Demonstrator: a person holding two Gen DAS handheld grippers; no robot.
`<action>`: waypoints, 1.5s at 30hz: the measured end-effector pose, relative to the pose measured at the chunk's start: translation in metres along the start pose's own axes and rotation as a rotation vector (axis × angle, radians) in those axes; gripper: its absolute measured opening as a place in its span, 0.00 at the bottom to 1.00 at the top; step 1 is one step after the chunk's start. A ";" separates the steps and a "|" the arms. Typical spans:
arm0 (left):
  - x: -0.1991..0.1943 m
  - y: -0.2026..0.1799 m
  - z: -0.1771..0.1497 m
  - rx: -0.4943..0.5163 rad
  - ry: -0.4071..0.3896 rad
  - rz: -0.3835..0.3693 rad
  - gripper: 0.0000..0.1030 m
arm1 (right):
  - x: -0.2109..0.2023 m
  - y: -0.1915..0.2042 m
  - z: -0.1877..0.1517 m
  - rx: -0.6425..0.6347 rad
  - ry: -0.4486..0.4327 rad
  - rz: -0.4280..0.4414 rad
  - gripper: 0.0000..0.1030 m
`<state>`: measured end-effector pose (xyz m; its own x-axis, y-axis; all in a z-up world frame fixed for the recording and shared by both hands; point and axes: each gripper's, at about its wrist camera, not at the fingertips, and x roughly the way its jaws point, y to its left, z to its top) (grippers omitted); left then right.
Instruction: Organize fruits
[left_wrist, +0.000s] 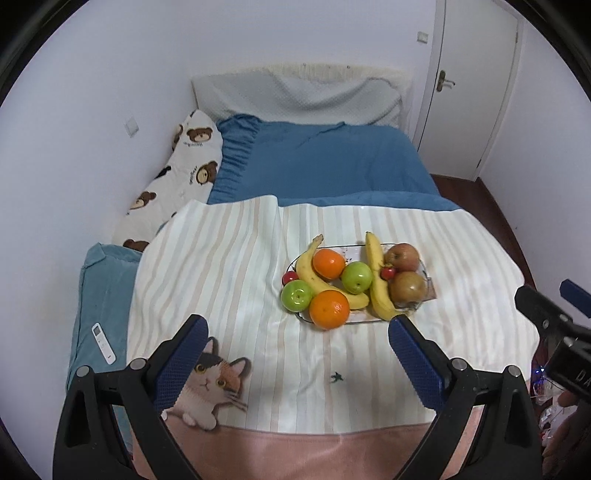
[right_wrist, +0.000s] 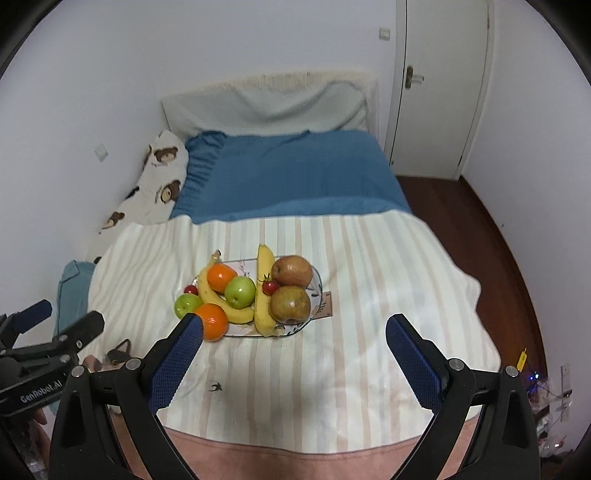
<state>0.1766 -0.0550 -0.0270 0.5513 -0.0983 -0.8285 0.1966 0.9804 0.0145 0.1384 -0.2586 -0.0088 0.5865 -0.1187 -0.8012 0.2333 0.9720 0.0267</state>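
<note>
A glass plate (left_wrist: 421, 304) (right_wrist: 317, 277) on the striped blanket holds two bananas (left_wrist: 378, 277) (right_wrist: 264, 291), two oranges (left_wrist: 329, 309) (right_wrist: 214, 321), two green apples (left_wrist: 296, 294) (right_wrist: 240, 291), two brownish-red apples (left_wrist: 406, 286) (right_wrist: 290, 304) and two small red fruits (left_wrist: 388, 272) (right_wrist: 270, 286). My left gripper (left_wrist: 297, 332) is open and empty, just in front of the plate. My right gripper (right_wrist: 293, 332) is open and empty, also in front of the plate. Each gripper shows at the edge of the other's view.
The striped blanket (left_wrist: 221, 295) with a cat picture covers the near bed. Beyond lie a blue sheet (left_wrist: 325, 162), a bear-print pillow (left_wrist: 181, 173) and a white remote (left_wrist: 103, 342) on a teal cushion. A door (left_wrist: 476, 85) and wooden floor (right_wrist: 480, 240) are on the right.
</note>
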 end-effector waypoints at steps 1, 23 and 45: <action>-0.005 0.000 -0.002 -0.001 -0.006 0.000 0.97 | -0.011 -0.001 -0.002 -0.002 -0.014 0.001 0.98; -0.111 -0.003 -0.043 -0.014 -0.135 0.010 0.97 | -0.141 0.009 -0.051 -0.060 -0.141 0.042 0.98; -0.029 -0.012 -0.024 -0.004 -0.067 0.008 0.97 | -0.051 0.001 -0.037 -0.020 -0.127 0.023 0.98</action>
<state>0.1386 -0.0603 -0.0166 0.6062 -0.1019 -0.7887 0.1894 0.9817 0.0186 0.0802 -0.2440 0.0105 0.6853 -0.1194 -0.7185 0.2038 0.9785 0.0318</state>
